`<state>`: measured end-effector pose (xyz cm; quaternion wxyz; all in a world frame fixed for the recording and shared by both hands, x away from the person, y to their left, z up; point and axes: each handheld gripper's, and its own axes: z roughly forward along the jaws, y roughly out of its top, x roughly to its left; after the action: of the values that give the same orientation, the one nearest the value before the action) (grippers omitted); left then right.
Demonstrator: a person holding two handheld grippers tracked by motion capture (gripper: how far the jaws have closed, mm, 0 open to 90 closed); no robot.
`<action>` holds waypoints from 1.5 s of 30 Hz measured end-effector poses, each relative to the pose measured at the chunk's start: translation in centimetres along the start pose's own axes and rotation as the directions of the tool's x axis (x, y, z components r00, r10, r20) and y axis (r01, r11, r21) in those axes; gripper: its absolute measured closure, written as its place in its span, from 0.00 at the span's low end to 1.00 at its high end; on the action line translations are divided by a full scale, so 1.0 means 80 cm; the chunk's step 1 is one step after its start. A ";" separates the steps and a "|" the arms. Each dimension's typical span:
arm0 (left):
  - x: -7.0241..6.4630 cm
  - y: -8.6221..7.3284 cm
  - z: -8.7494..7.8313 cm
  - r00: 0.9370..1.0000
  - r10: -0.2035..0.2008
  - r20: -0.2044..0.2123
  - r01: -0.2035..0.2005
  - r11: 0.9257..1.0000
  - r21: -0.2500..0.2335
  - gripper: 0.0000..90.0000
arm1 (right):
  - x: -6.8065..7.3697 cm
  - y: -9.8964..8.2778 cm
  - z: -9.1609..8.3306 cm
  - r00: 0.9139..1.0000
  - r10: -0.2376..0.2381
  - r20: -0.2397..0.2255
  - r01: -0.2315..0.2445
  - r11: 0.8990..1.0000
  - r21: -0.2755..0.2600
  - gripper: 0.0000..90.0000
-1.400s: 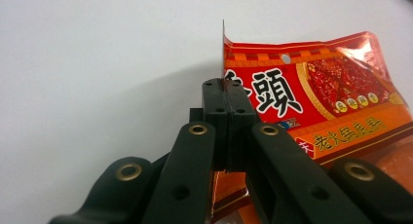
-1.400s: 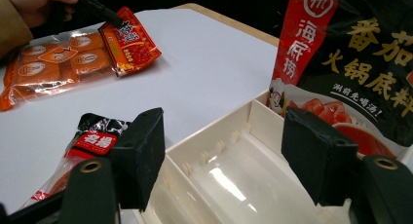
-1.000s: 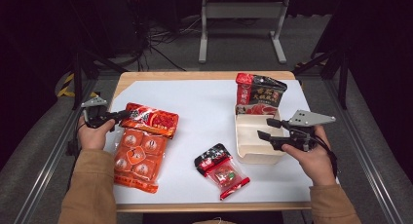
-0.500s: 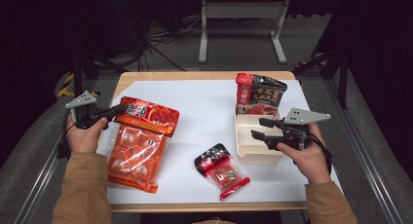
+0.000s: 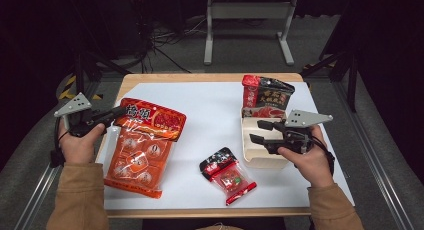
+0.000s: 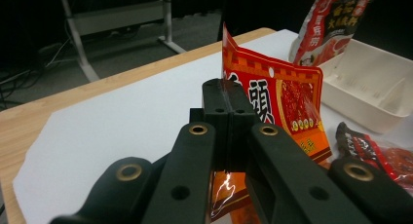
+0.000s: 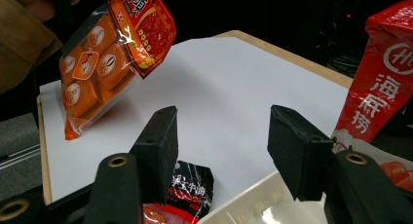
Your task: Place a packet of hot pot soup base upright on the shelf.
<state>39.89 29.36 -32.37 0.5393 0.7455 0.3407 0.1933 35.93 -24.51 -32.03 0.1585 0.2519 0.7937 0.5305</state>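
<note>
Left tongs (image 5: 116, 115) grip the large orange-red plastic snack bag (image 5: 142, 147); right tongs (image 5: 259, 131) stand open.

At left of the high view, the left tongs are clamped on the bag's top edge; the bag hangs tilted, its lower end at the white paper-covered surface (image 5: 210, 115). At right of the frame, the right tongs hold nothing and hover over the cream rectangular plastic tray (image 5: 260, 157). 1 small black-and-red sachet (image 5: 227, 174) lies at lower centre.

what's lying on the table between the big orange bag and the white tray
A small red-and-black packet lies on the white sheet between the orange bag and the tray, nearer the front edge, in the high view.
</note>
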 end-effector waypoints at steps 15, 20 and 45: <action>-0.037 0.031 -0.016 0.990 0.085 0.112 -0.079 0.995 -0.053 1.00 | 0.020 0.007 0.006 1.000 -0.028 -0.012 0.028 1.000 0.004 0.49; -0.045 0.036 -0.020 0.985 0.124 0.123 -0.118 0.992 -0.053 1.00 | 0.027 0.007 0.015 0.999 -0.037 -0.028 0.037 0.999 0.011 0.46; -0.088 0.055 -0.045 0.938 0.269 0.220 -0.241 0.959 -0.147 1.00 | 0.067 0.022 0.090 0.984 -0.103 -0.143 0.107 0.994 0.019 0.37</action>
<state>33.97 25.89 -26.48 0.5896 0.7680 0.1621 0.1906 35.65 -15.39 -33.11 0.1260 0.1732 0.8221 0.5274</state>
